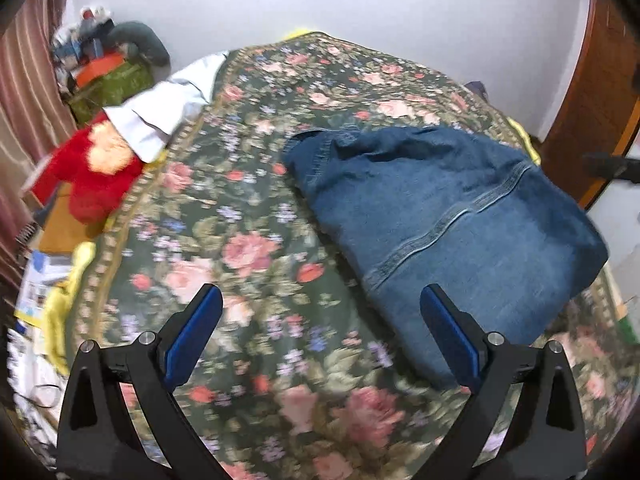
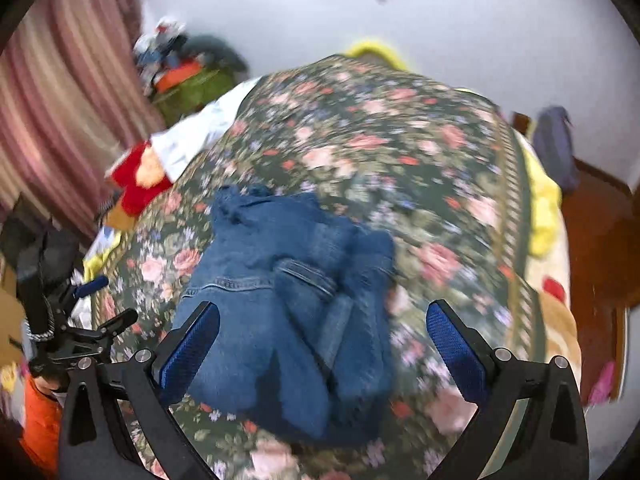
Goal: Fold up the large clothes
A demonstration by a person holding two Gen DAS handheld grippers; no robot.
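Blue denim jacket (image 1: 444,216) lies folded on the floral bedspread (image 1: 248,184), toward its right side. The left gripper (image 1: 320,336) hangs above the bedspread with its jaws wide apart, holding nothing. The right gripper (image 2: 322,344) is also spread wide and empty, above the jacket.

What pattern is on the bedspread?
Pink roses on dark green bedspread; clearest in the left wrist view.

One denim jacket (image 1: 444,216) on one floral bed (image 1: 240,208); one red plush toy (image 1: 94,176), one white pillow (image 1: 160,116), and two hand-held grippers, left (image 1: 320,336) and right (image 2: 322,340).
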